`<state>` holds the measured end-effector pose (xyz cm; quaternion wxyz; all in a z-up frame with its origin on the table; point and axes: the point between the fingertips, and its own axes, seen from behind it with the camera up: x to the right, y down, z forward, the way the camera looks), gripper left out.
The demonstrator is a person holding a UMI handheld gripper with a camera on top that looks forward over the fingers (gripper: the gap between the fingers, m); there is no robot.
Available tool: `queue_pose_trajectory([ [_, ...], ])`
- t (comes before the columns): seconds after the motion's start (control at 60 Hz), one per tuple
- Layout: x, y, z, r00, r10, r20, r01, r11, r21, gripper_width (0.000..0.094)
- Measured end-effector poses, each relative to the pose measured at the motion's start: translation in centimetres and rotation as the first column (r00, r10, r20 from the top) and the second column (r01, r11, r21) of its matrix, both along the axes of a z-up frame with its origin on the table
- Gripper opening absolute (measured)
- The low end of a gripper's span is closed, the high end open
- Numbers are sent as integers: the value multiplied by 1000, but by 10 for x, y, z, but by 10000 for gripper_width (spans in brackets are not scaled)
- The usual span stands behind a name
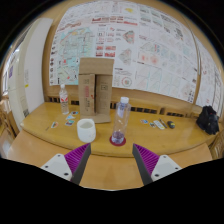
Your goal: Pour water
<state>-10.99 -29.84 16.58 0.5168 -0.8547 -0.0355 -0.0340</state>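
Tongs [111, 162] spread open, empty, purple pads [78, 156] apart | worktop [110, 172] wooden | bottle [121, 121] upright just beyond tongs, well clear of both fingers | white cup [86, 129] left of bottle, near | cardboard box [95, 91] behind cup | posters [130, 40] on wall

Ahead of you, a wooden desk [150, 140] runs across the view. A tall brown cardboard box [95, 91] stands upright toward its back, against a wall covered with printed posters [125, 40]. You have a dark black object [208, 121] at the desk's far right end, and a few small items [158, 124] lie scattered nearby, too small to identify.
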Motion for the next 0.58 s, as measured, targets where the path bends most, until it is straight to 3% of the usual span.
queue_pose_trajectory([
  [0.25, -19, -85, 9, 996, -88, -4, 88, 996, -11, 851],
  [0.583, -28, -110, 20, 993, -120, -22, 120, 993, 0, 848],
])
